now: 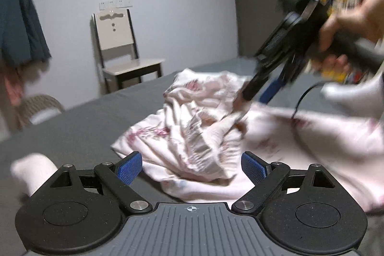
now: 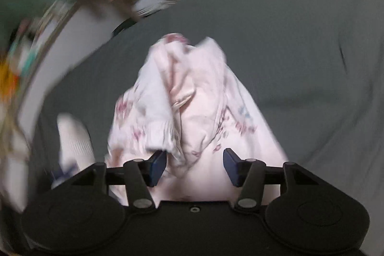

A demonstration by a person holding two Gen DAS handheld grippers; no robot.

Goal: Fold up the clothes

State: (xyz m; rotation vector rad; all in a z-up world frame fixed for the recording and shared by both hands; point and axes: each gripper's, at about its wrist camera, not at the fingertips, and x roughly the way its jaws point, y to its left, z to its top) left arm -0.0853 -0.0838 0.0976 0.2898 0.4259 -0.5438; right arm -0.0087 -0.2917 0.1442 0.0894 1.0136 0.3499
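on the grey bed (image 1: 72, 126), left gripper (image 1: 190, 166) fingers spread wide at the pink garment (image 1: 192, 136); right gripper (image 2: 194, 166) fingers apart around its folds.

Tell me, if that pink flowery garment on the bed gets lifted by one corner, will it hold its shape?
Probably not. The pink garment lies crumpled in soft folds on the grey bed, so it likely droops. Its gathered band suggests stretch. It looks thin, so probably light and easy to drag.
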